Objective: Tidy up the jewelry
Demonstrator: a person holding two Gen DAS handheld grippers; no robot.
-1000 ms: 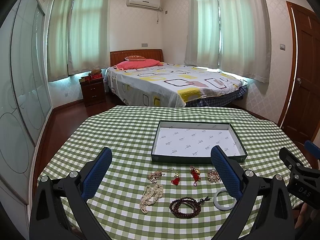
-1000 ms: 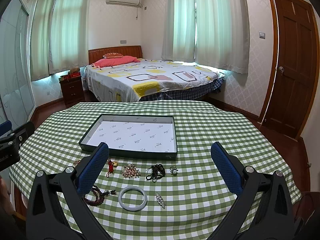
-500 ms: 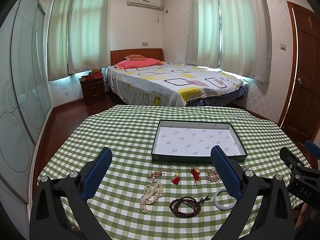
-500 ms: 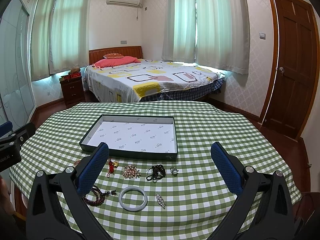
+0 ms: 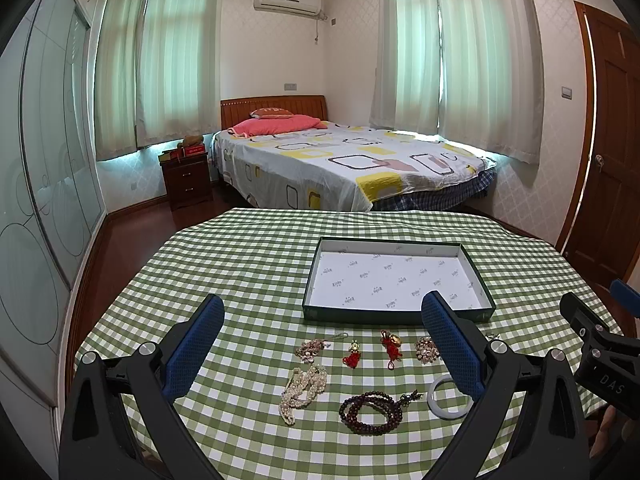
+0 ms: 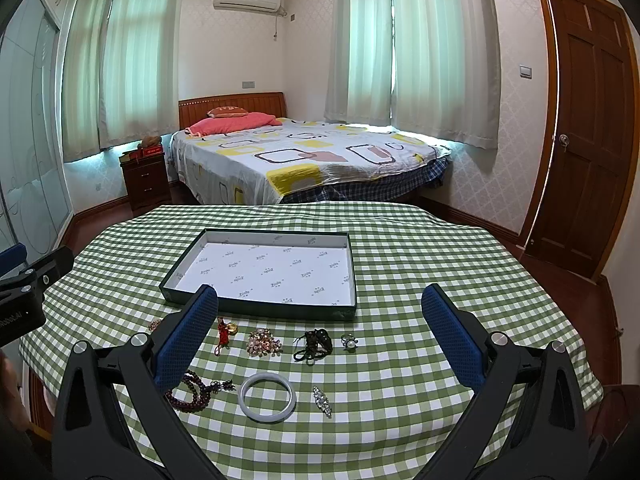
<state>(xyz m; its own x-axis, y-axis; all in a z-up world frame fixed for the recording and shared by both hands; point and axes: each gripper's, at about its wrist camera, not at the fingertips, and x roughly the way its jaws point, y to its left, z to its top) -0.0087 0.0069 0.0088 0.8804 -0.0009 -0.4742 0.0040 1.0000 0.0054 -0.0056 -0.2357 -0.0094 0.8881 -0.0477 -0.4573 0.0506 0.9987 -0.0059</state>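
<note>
- Left gripper [image 5: 323, 326] is held level above the desk [image 5: 248, 256], fingers [image 5: 195, 344] spread wide, nothing gripped.
- Right gripper [image 6: 319, 316] likewise, fingers wide.
- Jewelry pieces [image 6: 264, 343] are laid at 6 o'clock of the tray [image 6: 256, 307].

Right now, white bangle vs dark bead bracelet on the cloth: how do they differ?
The white bangle is one smooth, pale ring; the dark bead bracelet is many small maroon beads.
The bangle is a single open hoop; the bead bracelet is coiled in several loops with a tassel at one side.
The bangle keeps a clean circle; the bead bracelet lies loosely.
Both lie flat on the checked cloth, outside the tray.
</note>
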